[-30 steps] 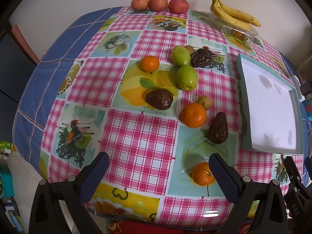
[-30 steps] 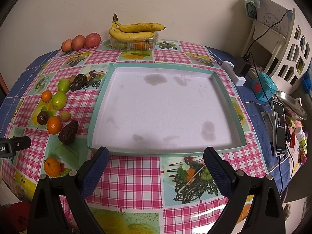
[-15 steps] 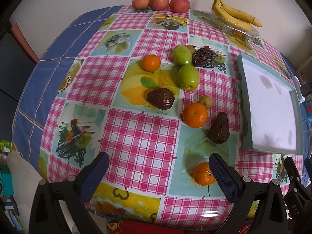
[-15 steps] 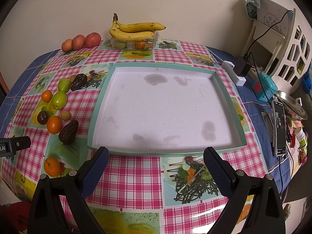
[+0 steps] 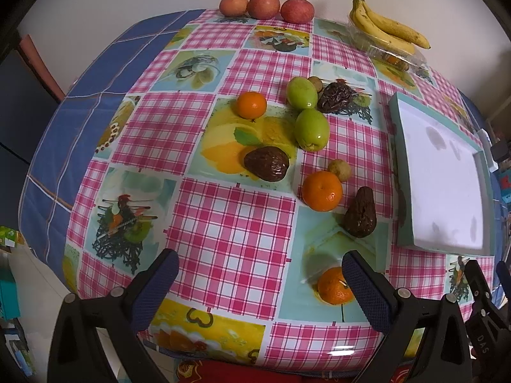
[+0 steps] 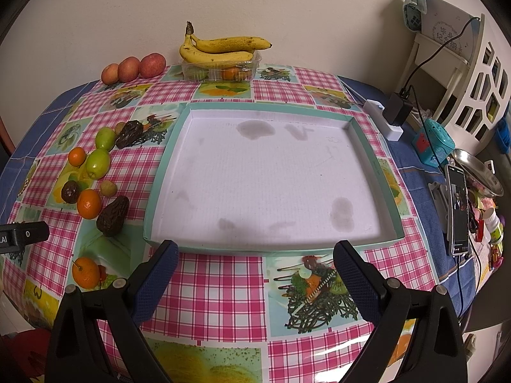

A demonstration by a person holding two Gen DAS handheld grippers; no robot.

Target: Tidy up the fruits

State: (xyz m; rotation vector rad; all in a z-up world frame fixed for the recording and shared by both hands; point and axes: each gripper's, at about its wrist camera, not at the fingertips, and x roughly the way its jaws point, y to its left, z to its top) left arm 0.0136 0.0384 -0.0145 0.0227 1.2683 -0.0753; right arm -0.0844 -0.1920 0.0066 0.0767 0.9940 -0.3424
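**Fruit table — holdings at this moment**

Left gripper (image 5: 260, 274): jaws spread wide, nothing between them, hovering over the near edge of the checked tablecloth (image 5: 230, 223). Right gripper (image 6: 255, 260): likewise spread and empty, poised just before the near wall of the tray (image 6: 153, 198). The white letters "DAS" are readable on the black body at the far right of the left view.

Loose fruit, left of the tray:
- Near tangerine (image 5: 333, 287), partly behind the left gripper's right finger.
- Dark avocado (image 5: 361, 214), just beside the tray's left wall.
- Middle tangerine (image 5: 322, 191), touching a small yellowish fruit (image 5: 339, 169).
- Wrinkled dark fruit (image 5: 266, 163), left of these.
- Two green fruits (image 5: 312, 128), one behind the other — a second wrinkled dark fruit (image 5: 335, 97) lies against the farther one.
- Far tangerine (image 5: 251, 105), left of the green pair.

Far edge, by the wall: three red apples (image 5: 265, 5) in a row; bananas (image 6: 220, 49) lying on a clear plastic box (image 6: 222, 68) with fruit inside.

Tray: teal walls, white stained floor, holding no fruit.

Right of the table: phone (image 6: 459, 209) with lit screen, white charger block (image 6: 383, 118), teal toy (image 6: 434, 143), a panel with unreadable Chinese characters.
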